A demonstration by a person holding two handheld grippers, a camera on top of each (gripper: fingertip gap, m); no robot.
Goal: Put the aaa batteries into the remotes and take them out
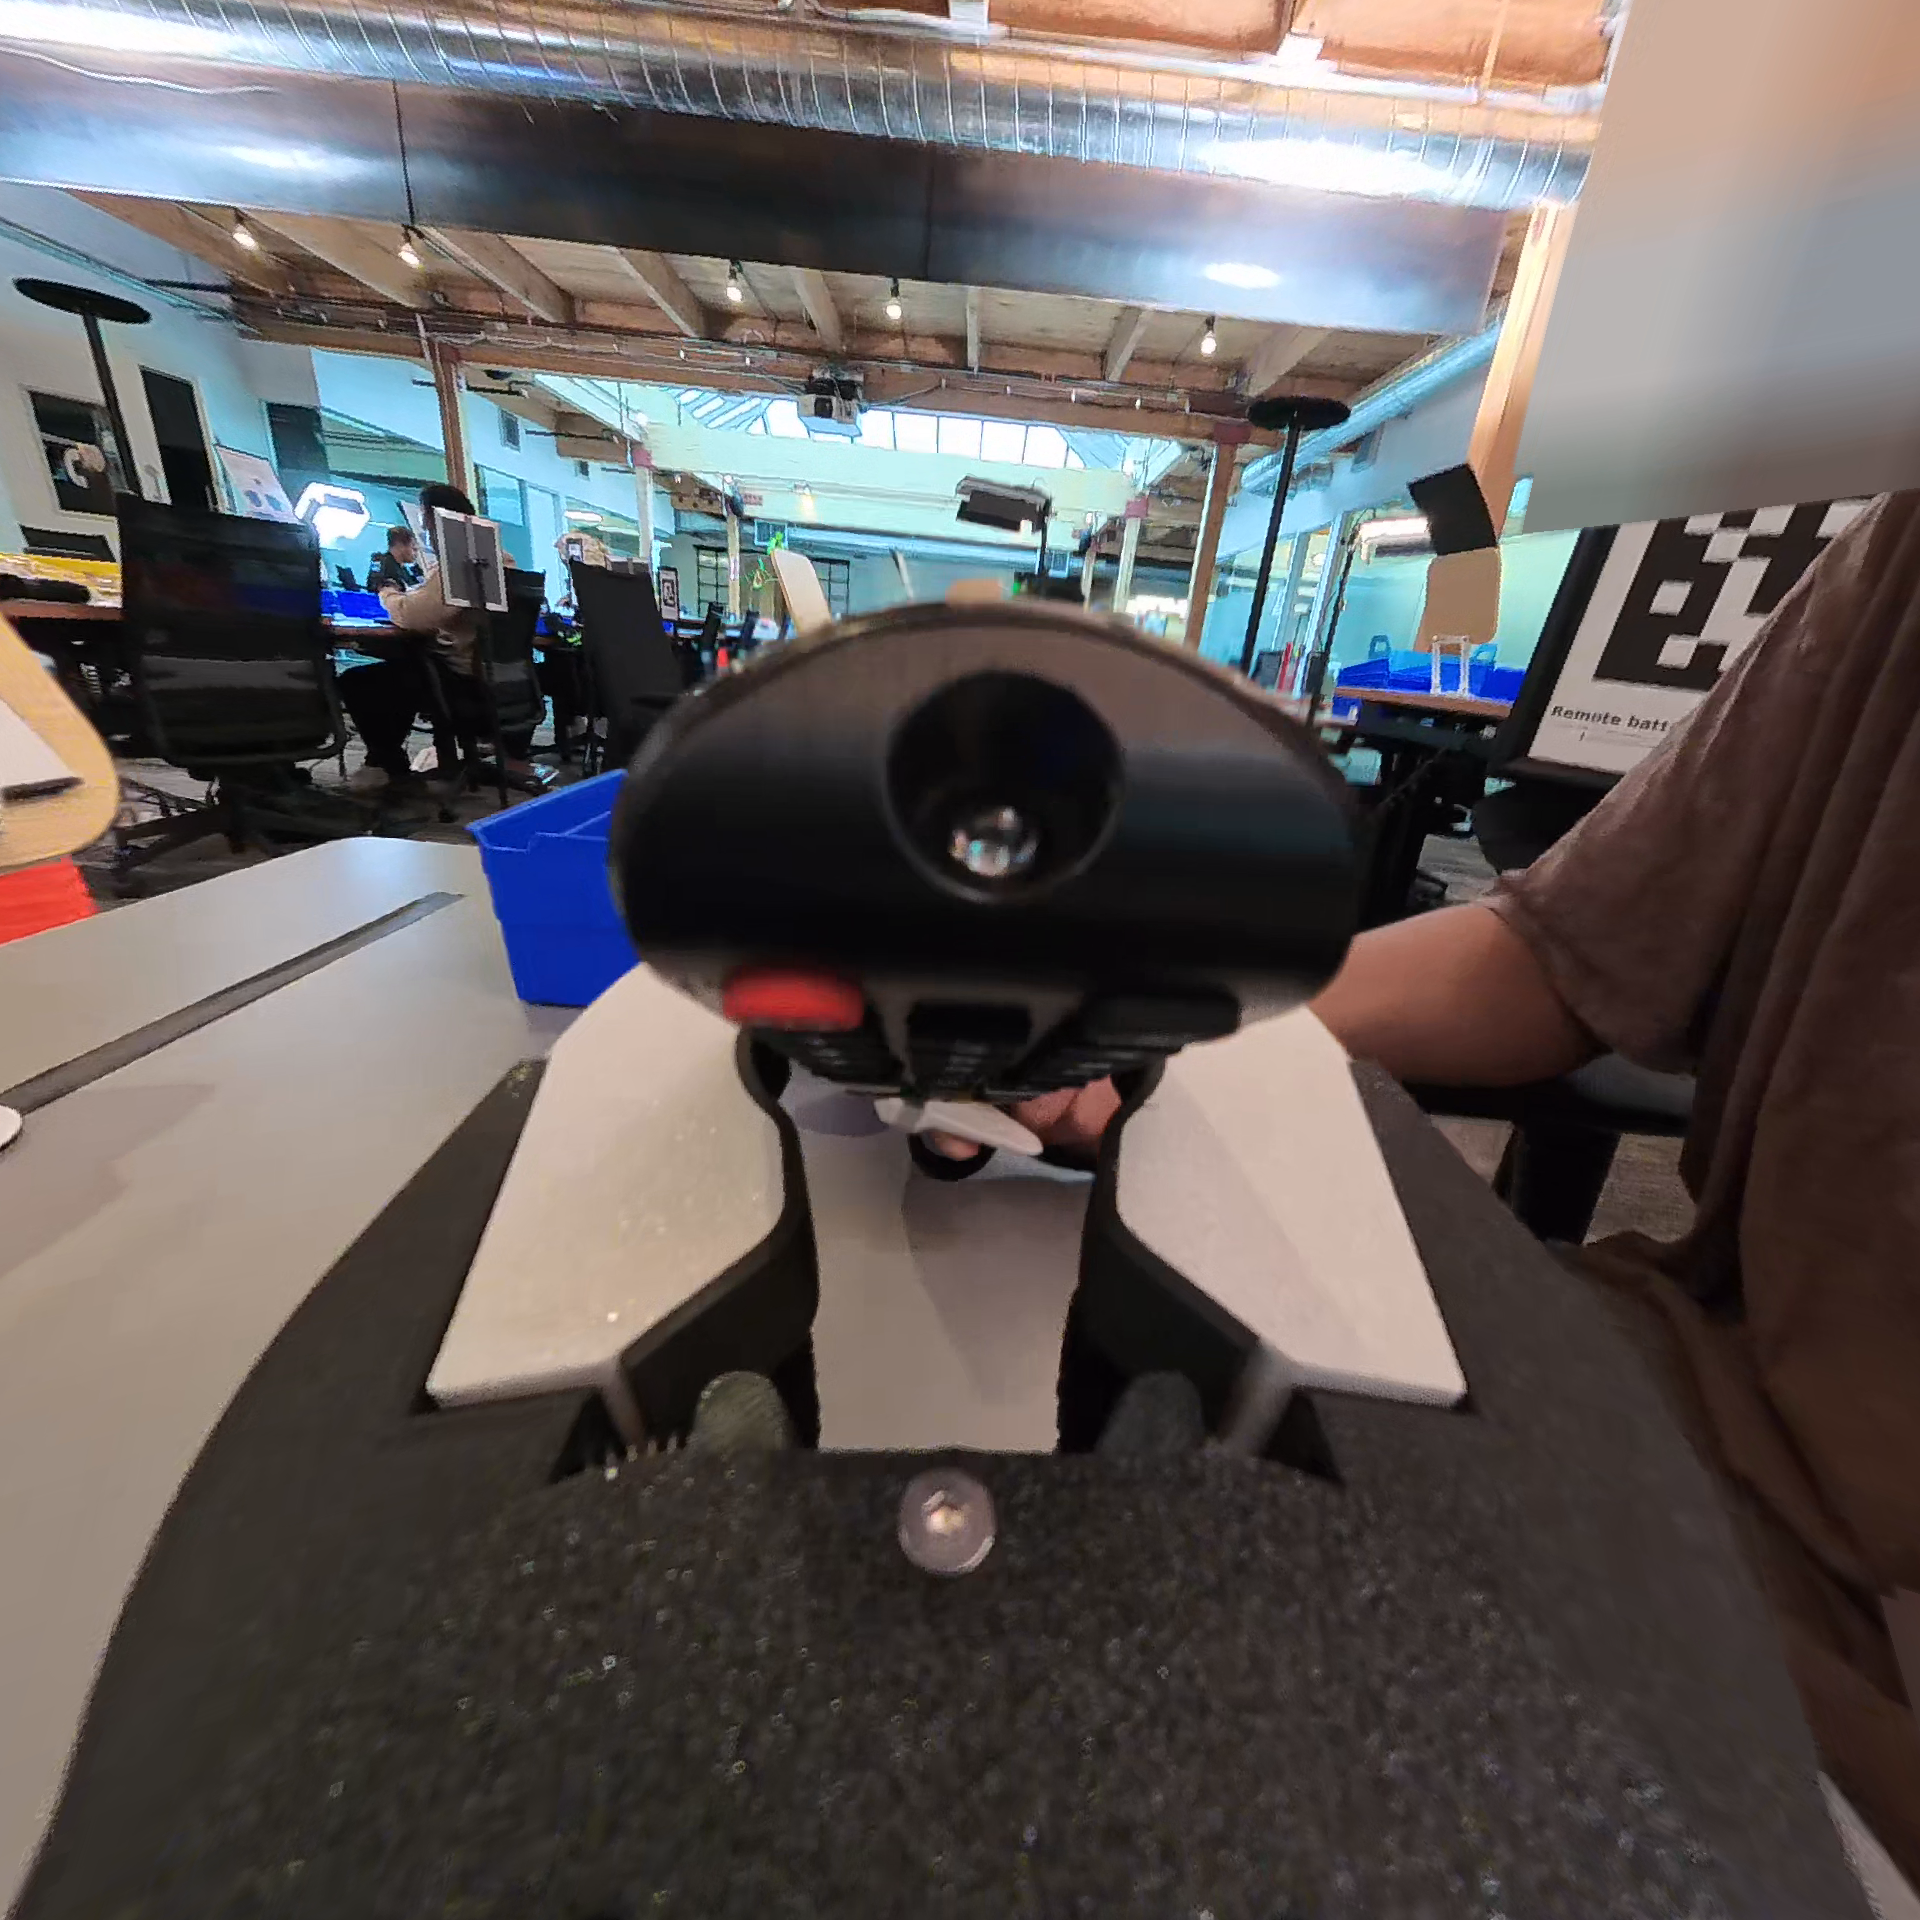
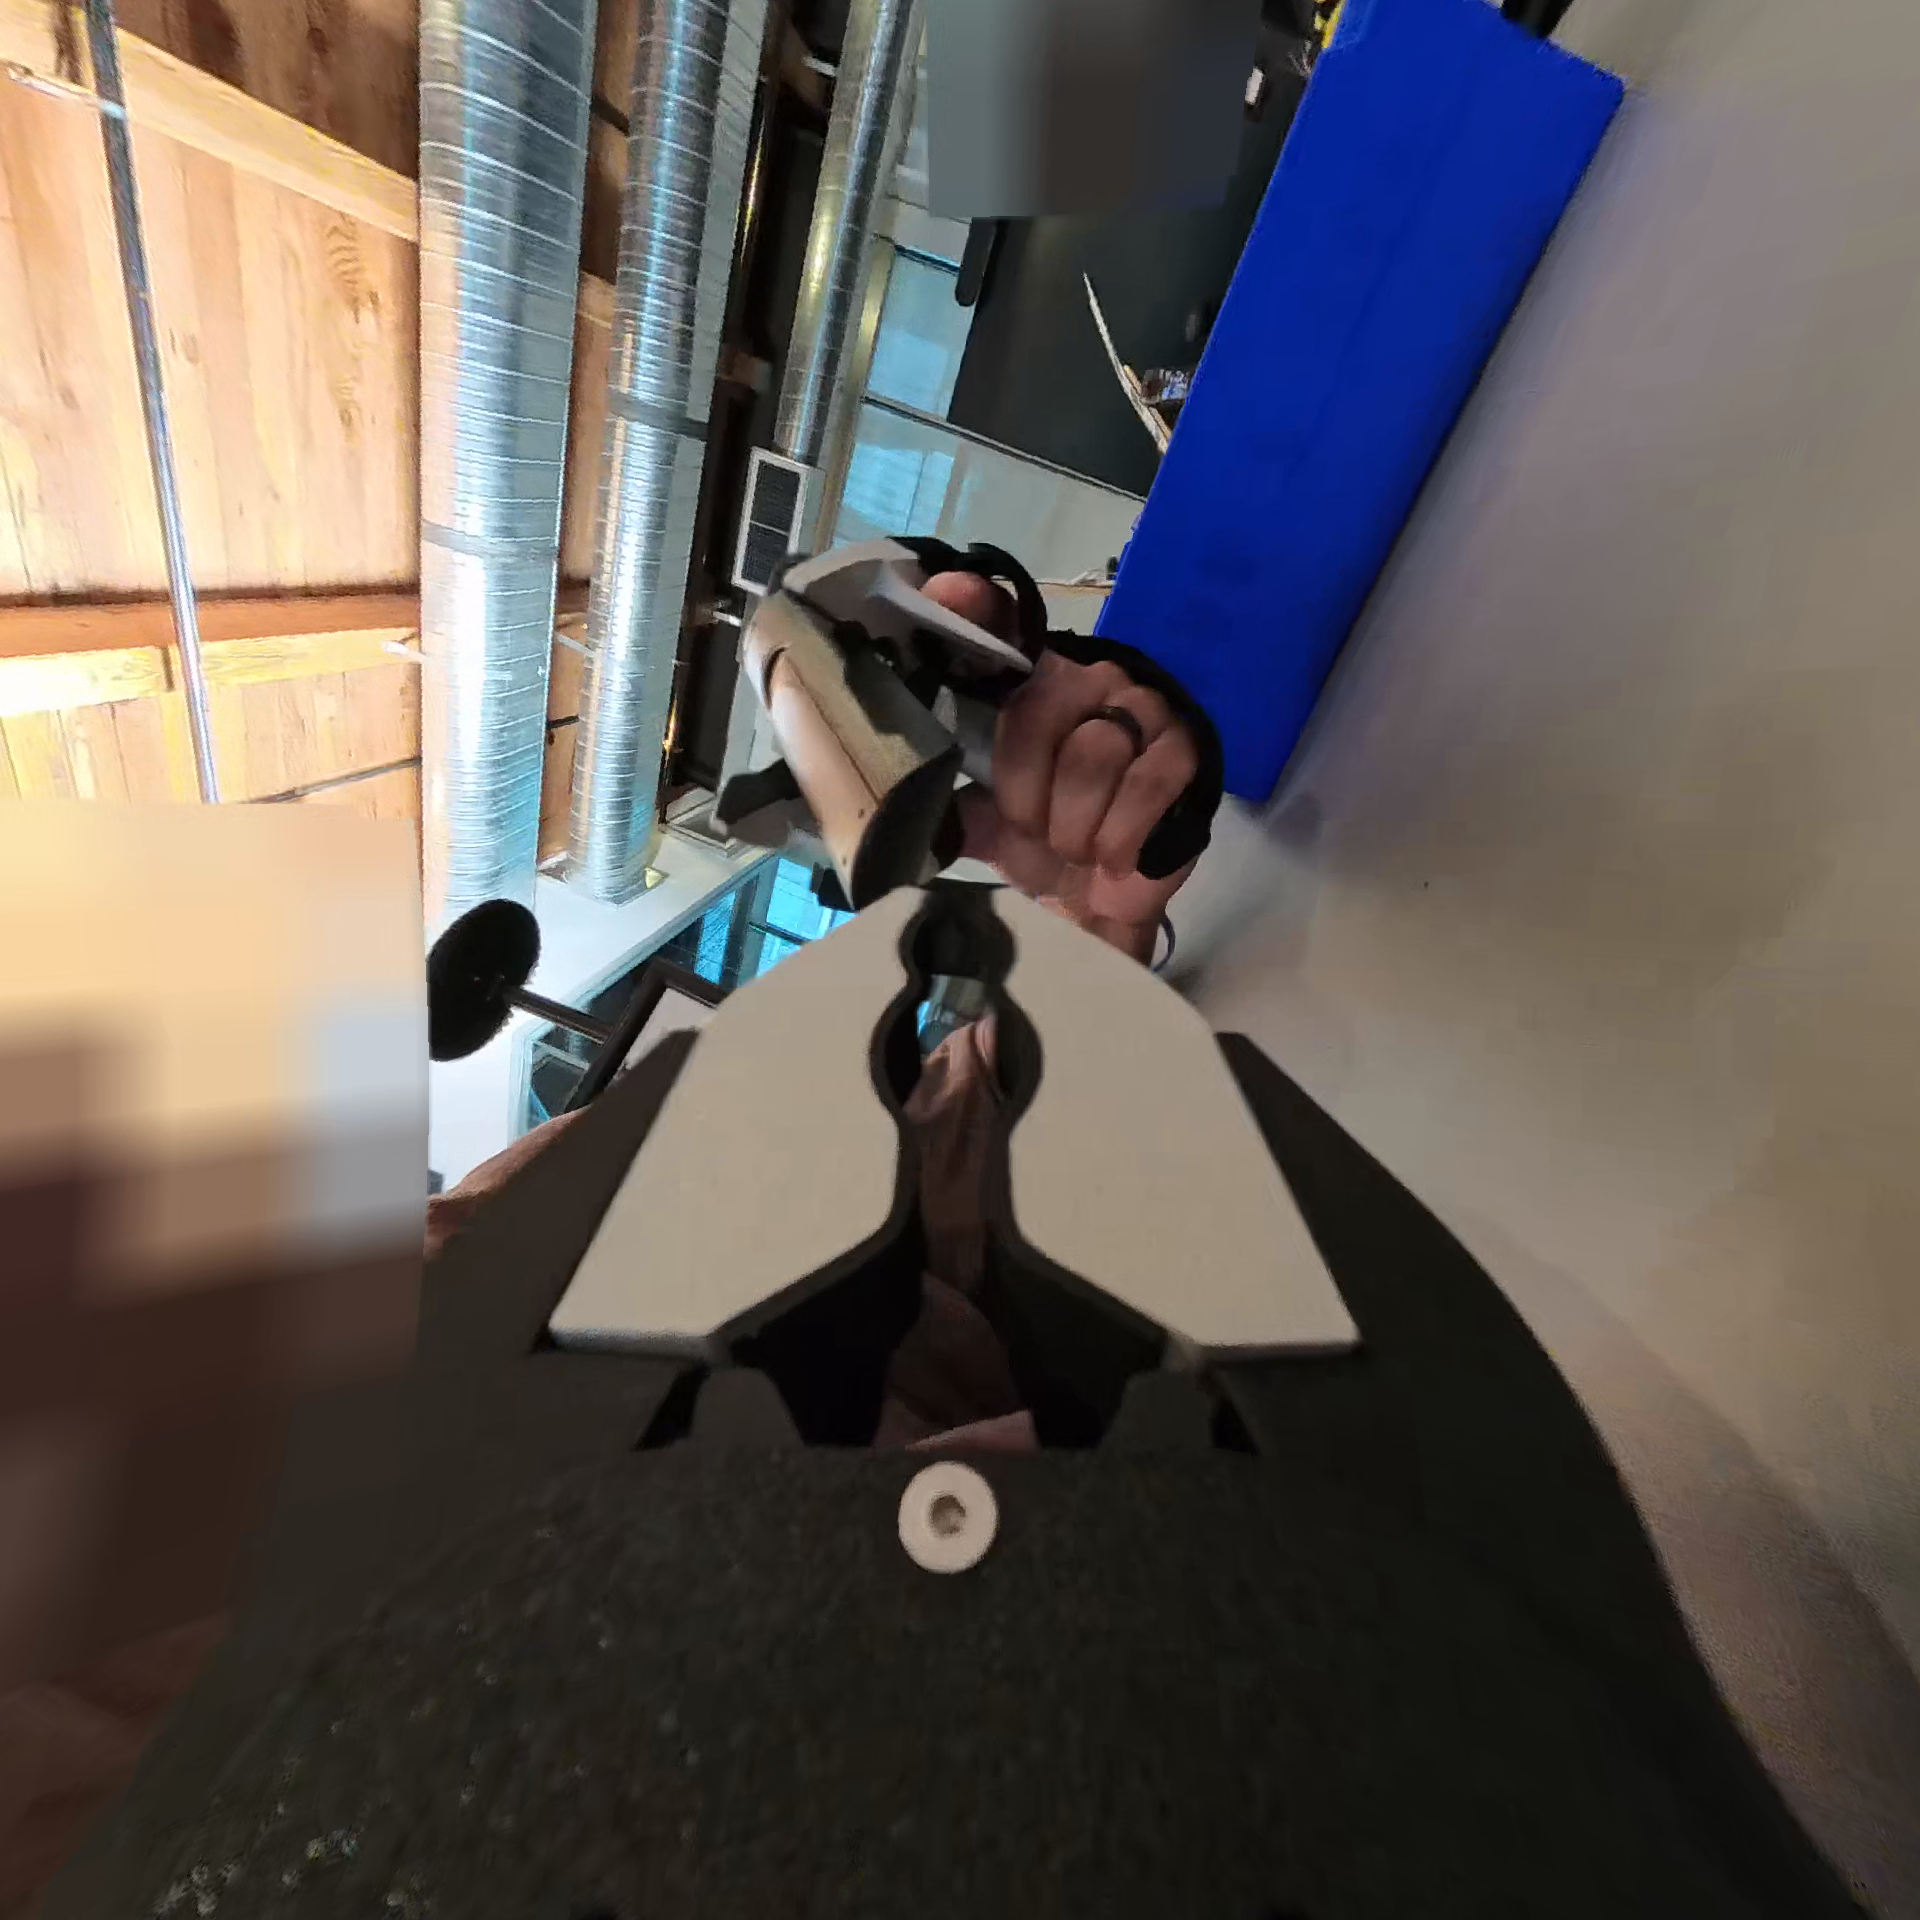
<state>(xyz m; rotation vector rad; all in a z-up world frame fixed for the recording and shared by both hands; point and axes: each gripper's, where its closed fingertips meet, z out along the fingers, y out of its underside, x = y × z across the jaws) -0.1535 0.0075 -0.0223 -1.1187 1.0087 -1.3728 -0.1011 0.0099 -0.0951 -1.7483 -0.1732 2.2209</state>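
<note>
In the left wrist view my left gripper [image 1: 945, 1081] is shut on a black remote [image 1: 987, 810] with a silver rim and a red button. It holds the remote end-on, lifted above the grey table [image 1: 260, 1039]. A hand on the other gripper's handle shows just beyond, under the remote. In the right wrist view, which is rolled sideways, my right gripper [image 2: 954, 920] is almost fully closed on a small dark and silver cylinder, apparently an AAA battery [image 2: 948, 992]. Just past its tips is the left gripper [image 2: 862, 717], held by a hand [image 2: 1091, 748]. The remote's battery bay is hidden.
A blue plastic bin [image 1: 551, 894] stands on the table behind the remote and also shows in the right wrist view [image 2: 1351, 416]. A person's arm [image 1: 1455, 987] and brown sleeve fill the right side. A black-and-white marker board [image 1: 1704, 623] stands at the back right. Office chairs and desks lie beyond. Some 10 centimetres of space lies between my two pairs of fingers.
</note>
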